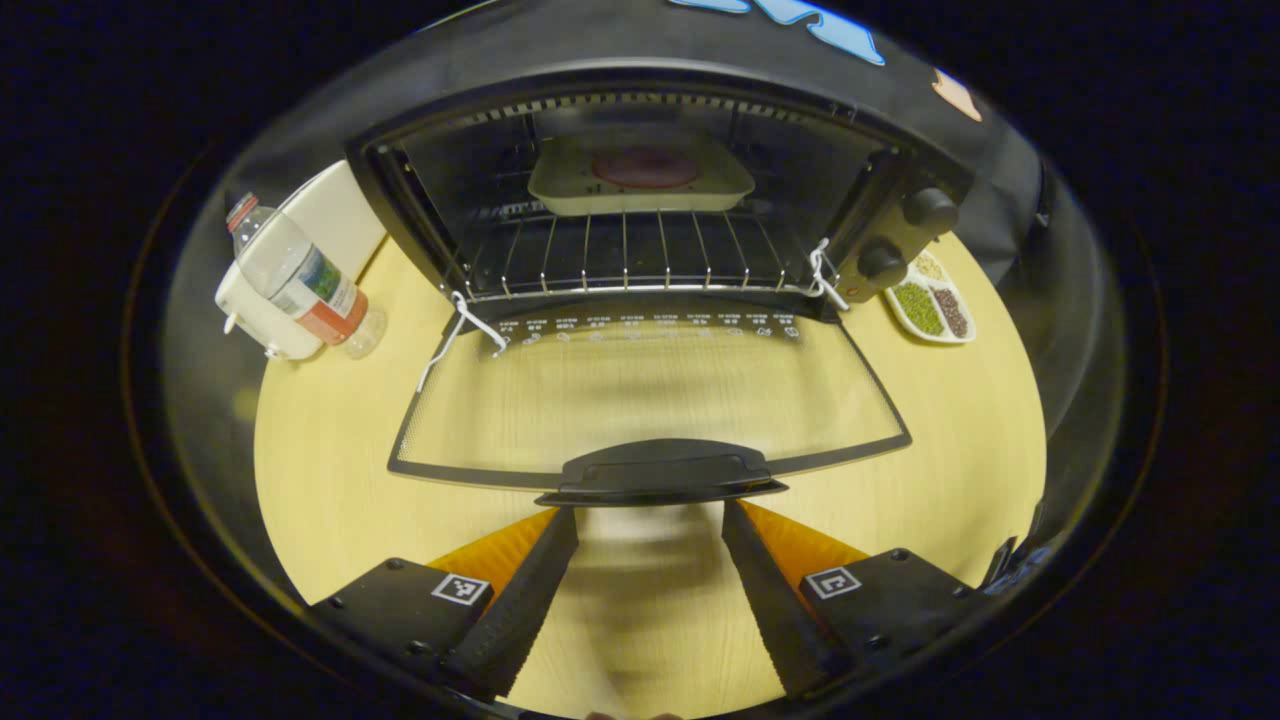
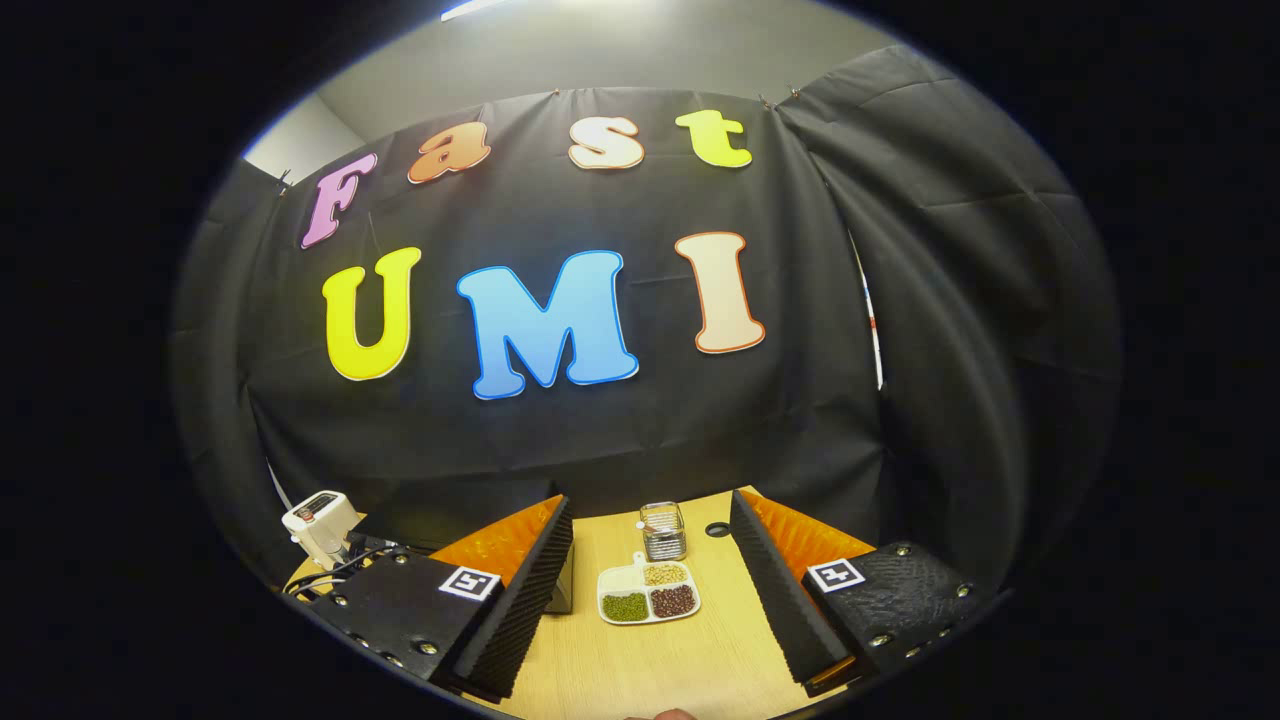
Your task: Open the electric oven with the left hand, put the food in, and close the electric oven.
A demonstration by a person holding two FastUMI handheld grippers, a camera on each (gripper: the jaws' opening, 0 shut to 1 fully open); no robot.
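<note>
In your left gripper view, the electric oven (image 1: 650, 200) fills the upper middle of the frame with its glass door (image 1: 650, 395) folded down flat toward you, and the door handle (image 1: 660, 472) sits just above your left gripper (image 1: 650, 520), whose jaws stand apart with nothing between them. The food (image 1: 645, 168), a reddish round on a pale tray (image 1: 640, 185), rests on the wire rack (image 1: 625, 255) deep inside the oven. At the left of that frame a water bottle (image 1: 298, 275) lies against a white appliance (image 1: 262, 320); at the right, beside the oven's knobs (image 1: 905, 235), is a divided dish of beans (image 1: 930, 305). In your right gripper view, your right gripper (image 2: 650, 515) has its jaws apart and empty over the wooden table (image 2: 650, 660), with the same dish (image 2: 648, 592) and a small glass jar (image 2: 662, 530) low in the middle of the frame, between the fingers.
</note>
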